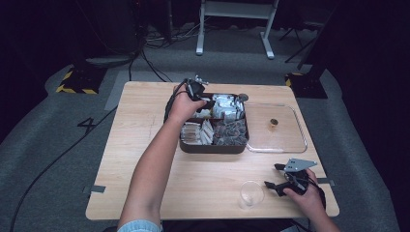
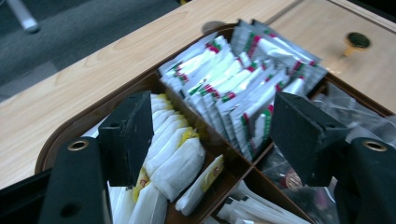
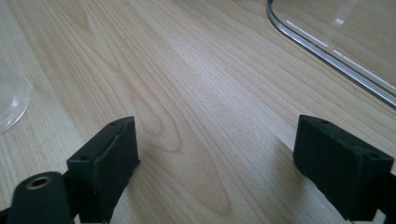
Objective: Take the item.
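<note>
Sachet box [image 1: 212, 146] under left gripper [image 2: 210, 135], fingers spread; right gripper [image 3: 217, 163] fingers spread over table [image 3: 187, 93].

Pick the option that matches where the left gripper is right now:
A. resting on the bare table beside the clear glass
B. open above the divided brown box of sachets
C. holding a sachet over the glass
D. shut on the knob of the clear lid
B: the left gripper hangs over the brown box, jaws apart with nothing between them, sachets below.
</note>
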Demonstrator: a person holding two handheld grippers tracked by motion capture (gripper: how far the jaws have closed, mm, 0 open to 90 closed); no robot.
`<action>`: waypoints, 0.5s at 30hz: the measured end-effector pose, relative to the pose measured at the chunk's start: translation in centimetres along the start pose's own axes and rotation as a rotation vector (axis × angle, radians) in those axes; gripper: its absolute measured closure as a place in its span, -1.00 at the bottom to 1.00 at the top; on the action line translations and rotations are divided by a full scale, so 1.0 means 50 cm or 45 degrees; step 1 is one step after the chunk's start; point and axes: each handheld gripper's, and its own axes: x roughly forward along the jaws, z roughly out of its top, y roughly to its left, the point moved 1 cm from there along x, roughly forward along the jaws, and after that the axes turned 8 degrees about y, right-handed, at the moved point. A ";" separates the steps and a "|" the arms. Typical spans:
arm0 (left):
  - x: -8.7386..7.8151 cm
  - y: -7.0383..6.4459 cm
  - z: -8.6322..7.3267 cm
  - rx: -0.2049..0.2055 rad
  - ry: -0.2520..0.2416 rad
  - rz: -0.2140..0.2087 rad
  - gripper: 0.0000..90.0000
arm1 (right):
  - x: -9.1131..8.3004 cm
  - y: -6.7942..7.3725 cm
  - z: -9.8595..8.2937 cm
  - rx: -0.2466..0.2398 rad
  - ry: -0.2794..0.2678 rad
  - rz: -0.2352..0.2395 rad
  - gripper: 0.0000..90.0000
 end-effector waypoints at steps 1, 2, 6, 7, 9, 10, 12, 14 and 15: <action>0.000 0.000 0.000 0.000 0.000 0.000 -0.30 | 0.000 0.000 0.000 0.000 0.000 0.000 -0.69; 0.002 0.002 -0.002 -0.024 0.001 0.007 -0.30 | 0.000 0.000 0.000 0.000 0.001 0.001 -0.69; 0.018 0.011 -0.016 -0.092 0.015 0.009 -0.25 | 0.000 0.000 0.000 -0.003 0.001 0.001 -0.69; 0.025 0.014 -0.022 -0.105 0.023 0.005 -0.25 | 0.000 0.000 0.000 -0.003 0.001 0.001 -0.69; 0.028 0.017 -0.025 -0.106 0.033 0.004 -0.24 | 0.000 0.000 0.000 -0.003 0.001 0.000 -0.69; 0.032 0.018 -0.027 -0.107 0.042 0.005 -0.24 | 0.000 0.000 0.000 -0.003 0.001 0.001 -0.69; 0.042 0.019 -0.031 -0.125 0.057 0.002 -0.21 | 0.000 -0.001 0.000 -0.004 0.000 0.001 -0.69; 0.046 0.020 -0.032 -0.126 0.060 0.001 -0.18 | 0.000 -0.001 0.001 -0.006 0.000 0.001 -0.69; 0.048 0.020 -0.034 -0.120 0.066 0.003 -0.16 | 0.000 -0.001 0.001 -0.006 0.000 0.001 -0.69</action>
